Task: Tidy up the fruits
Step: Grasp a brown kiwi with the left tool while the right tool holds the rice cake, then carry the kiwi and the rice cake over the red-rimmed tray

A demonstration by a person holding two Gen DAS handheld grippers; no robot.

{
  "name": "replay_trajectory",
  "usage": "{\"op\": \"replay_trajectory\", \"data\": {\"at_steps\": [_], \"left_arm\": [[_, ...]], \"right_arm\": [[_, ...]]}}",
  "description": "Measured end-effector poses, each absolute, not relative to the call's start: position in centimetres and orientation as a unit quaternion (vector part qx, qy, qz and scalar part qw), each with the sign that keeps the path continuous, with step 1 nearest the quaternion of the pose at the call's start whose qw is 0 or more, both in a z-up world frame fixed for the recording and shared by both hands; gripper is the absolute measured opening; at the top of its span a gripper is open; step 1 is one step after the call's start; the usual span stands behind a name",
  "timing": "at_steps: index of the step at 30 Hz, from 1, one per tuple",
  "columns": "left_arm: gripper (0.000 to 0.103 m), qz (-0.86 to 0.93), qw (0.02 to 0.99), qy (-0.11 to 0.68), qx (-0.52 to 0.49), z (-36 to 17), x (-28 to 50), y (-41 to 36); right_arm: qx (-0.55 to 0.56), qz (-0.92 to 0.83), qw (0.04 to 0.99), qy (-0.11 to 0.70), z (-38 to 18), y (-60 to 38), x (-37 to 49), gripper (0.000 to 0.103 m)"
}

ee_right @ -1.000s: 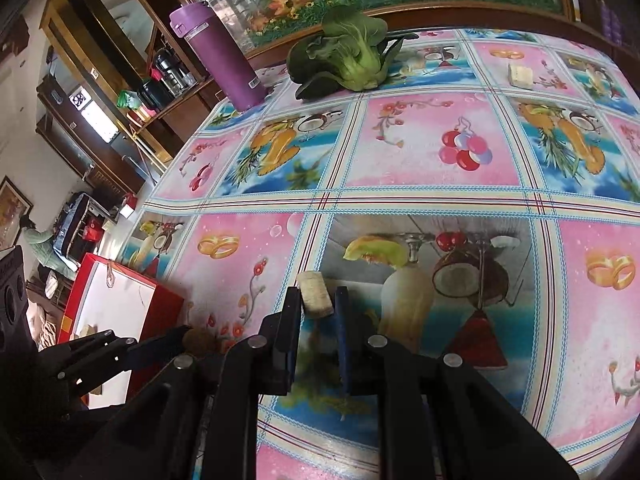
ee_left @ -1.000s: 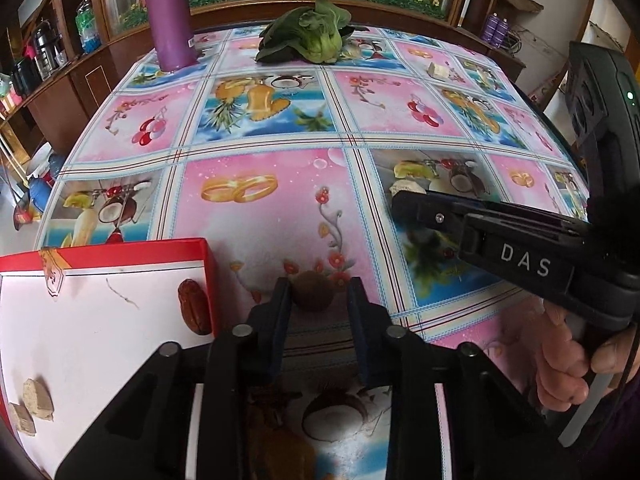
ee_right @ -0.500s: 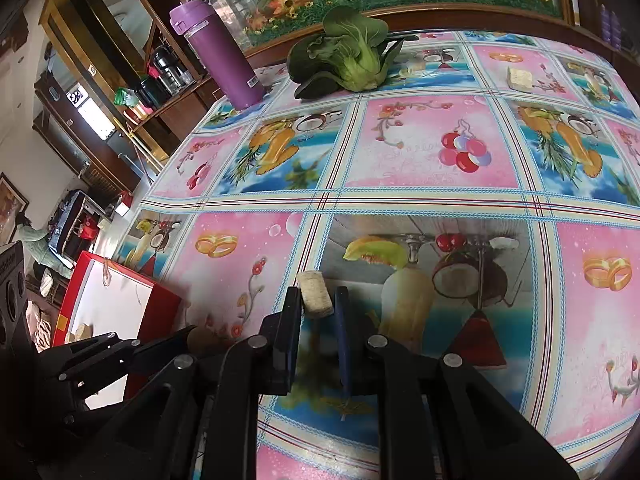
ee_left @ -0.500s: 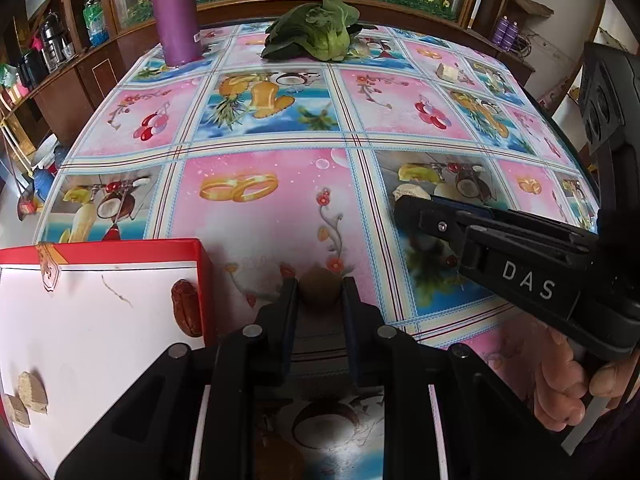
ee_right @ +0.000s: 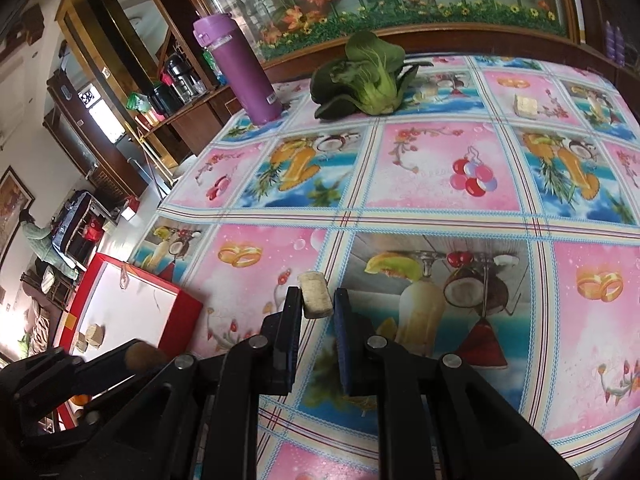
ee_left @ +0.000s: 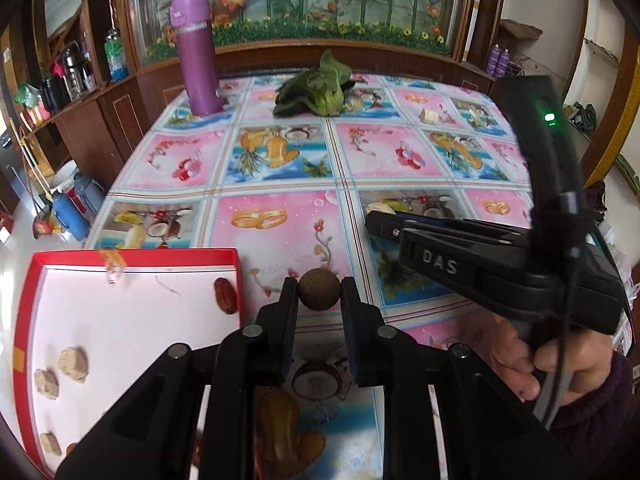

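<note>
Brown round fruit (ee_left: 319, 290) and pale block (ee_right: 315, 294), both gripped.
Through the left wrist we are seeing the left gripper (ee_left: 319, 300) jaws clamping the fruit above the worktop (ee_left: 280, 168), beside the red box (ee_left: 136, 258); through the right, the right gripper (ee_right: 316, 308) jaws are pinching the block.

The only text that can be read is "DAS", in pale raised capitals on the black side of the right gripper (ee_left: 378, 224), seen in the left wrist view. The purple bottle (ee_right: 244, 76), well beyond that gripper, bears a small white label too small to read.
</note>
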State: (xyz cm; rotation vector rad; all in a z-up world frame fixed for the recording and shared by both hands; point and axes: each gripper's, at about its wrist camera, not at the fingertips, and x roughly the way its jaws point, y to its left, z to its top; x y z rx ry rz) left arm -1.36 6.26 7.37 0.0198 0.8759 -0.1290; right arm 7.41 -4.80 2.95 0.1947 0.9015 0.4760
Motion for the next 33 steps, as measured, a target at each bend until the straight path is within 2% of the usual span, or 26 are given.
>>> {"op": "replay_trajectory", "data": {"at_steps": [16,33], "left_arm": [[0.023,-0.015,0.942,0.334,0.023,12.5,-9.1,8.7],[0.023,0.015,0.95,0.312,-0.009,12.0,-13.0,13.9]], "right_arm": [[0.094,0.195,0.893,0.394,3.4,-5.2,5.8,0.014],[0.102,0.176,0.902,0.38,3.7,-5.9,0.5,0.014]]}}
